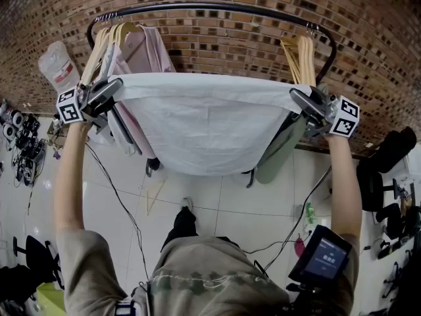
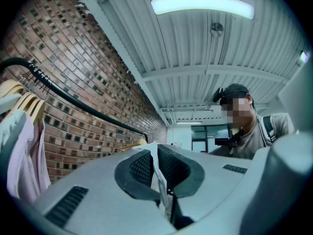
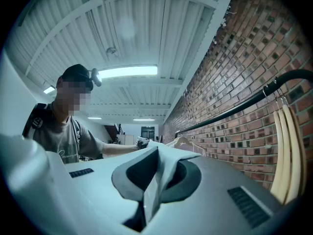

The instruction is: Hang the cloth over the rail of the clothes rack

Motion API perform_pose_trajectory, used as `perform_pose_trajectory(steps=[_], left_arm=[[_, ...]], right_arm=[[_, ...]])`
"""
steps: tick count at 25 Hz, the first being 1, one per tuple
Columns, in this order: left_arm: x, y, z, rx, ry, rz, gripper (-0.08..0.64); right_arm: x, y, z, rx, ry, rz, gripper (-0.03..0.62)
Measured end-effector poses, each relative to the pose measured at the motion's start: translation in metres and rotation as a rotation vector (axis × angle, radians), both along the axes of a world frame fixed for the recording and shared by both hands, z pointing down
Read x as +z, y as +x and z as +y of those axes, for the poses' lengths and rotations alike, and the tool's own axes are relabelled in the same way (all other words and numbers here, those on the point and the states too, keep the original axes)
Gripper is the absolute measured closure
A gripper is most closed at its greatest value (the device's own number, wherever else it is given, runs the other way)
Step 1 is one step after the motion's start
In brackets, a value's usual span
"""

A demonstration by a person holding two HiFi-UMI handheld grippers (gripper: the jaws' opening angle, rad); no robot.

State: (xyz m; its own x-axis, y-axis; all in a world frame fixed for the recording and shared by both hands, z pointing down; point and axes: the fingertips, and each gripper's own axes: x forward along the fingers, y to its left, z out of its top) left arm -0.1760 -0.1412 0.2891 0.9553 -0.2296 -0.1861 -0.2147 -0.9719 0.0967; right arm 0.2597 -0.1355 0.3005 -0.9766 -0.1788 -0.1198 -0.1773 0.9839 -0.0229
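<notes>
Head view: the white cloth [image 1: 207, 120] hangs stretched in the air between the left tool [image 1: 110, 89] and the right tool [image 1: 301, 99], on the person's side of the rail [image 1: 217, 6] and not yet over it.

Left gripper view: the jaws are clamped on a thin cloth edge.

Right gripper view: the jaws likewise pinch a fold.

Only slim edges are gripped, so a taut lift could pull a corner free. The wooden hangers [image 1: 108, 38] might also snag the cloth.

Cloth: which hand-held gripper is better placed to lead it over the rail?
Right, marginally. Both are shut on cloth corners below the rail, but the left hand-held gripper sits by the pink garment and bunched hangers; the right hand-held gripper has fewer hangers above.
</notes>
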Motion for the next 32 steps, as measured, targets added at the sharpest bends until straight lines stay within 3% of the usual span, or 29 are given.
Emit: perform_pose_trajectory(steps=[8,15,21,27,32], left_arm=[[-0.003,0.004,-0.030,0.063,0.053,0.038,0.552],[-0.034,0.006,-0.088,0.129,0.029,0.038,0.552],[-0.076,-0.002,-0.124,0.168,0.157,-0.063,0.552],[-0.121,-0.011,-0.147,0.186,0.231,-0.035,0.552],[-0.161,-0.010,-0.169,0.146,0.272,-0.032,0.552]], right_arm=[[-0.013,0.003,-0.028,0.045,0.040,-0.001,0.582],[-0.050,0.008,-0.069,0.082,0.058,0.036,0.581],[-0.092,-0.001,-0.105,0.132,0.112,0.032,0.581],[-0.133,-0.010,-0.127,0.162,0.197,0.013,0.581],[-0.174,-0.007,-0.144,0.182,0.222,0.000,0.581]])
